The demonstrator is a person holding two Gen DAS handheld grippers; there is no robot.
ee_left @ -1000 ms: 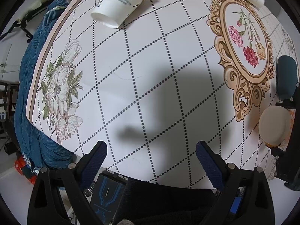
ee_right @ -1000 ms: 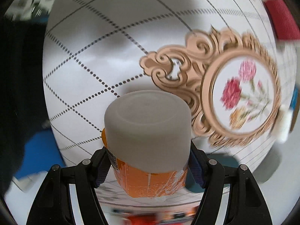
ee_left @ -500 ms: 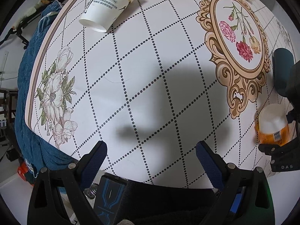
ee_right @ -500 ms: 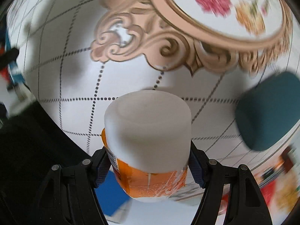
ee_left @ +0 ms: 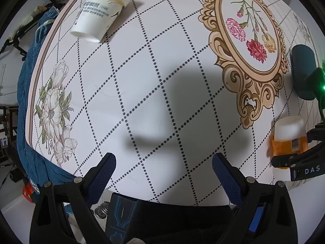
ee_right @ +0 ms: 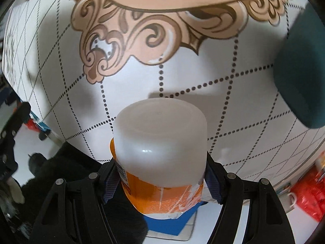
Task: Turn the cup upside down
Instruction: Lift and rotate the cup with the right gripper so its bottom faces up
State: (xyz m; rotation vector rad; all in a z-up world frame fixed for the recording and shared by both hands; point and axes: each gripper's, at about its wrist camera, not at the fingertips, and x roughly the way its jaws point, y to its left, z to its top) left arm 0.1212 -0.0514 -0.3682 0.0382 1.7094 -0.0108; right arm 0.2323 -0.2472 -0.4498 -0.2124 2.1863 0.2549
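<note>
Cup between right gripper fingers — gripped, base forward; left gripper fingers spread wide, holding nothing.

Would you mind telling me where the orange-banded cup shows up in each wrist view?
Left wrist: orange-banded cup at the far right edge, held by the right gripper.
Right wrist: it fills the bottom centre, base toward the camera, clamped between the fingers.
Shared landmark: the dark teal cylinder.
</note>
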